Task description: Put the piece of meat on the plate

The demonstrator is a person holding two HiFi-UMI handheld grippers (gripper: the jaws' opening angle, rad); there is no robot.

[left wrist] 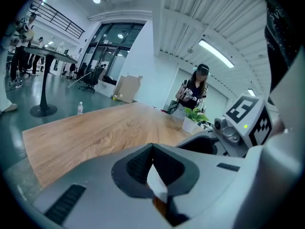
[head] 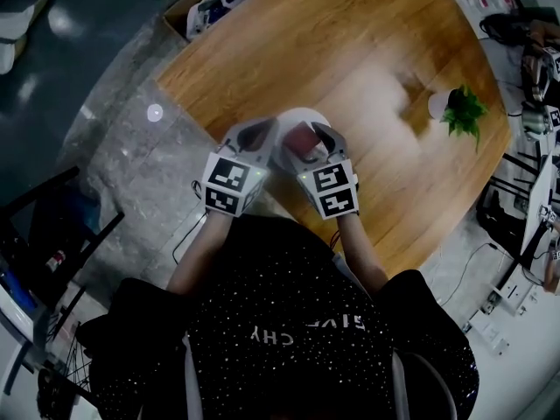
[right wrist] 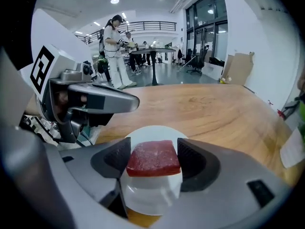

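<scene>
A red-brown slab of meat (right wrist: 152, 159) sits squeezed between the two dark pads of my right gripper (right wrist: 153, 152), which is shut on it. It hangs just above a white plate (right wrist: 151, 197) and I cannot tell whether it touches the plate. In the head view the meat (head: 303, 137) lies over the plate (head: 296, 115) near the table's front edge. My left gripper (left wrist: 153, 168) is shut on the plate's thin white rim (left wrist: 157, 184) from the left side. Both grippers (head: 252, 136) (head: 320, 138) stand close together.
The wooden table (head: 350, 51) stretches away beyond the plate. A small potted plant (head: 457, 106) stands at its right side. A cardboard box (head: 206, 7) lies on the floor past the far left corner. Stands and cables crowd the right edge (head: 534, 103).
</scene>
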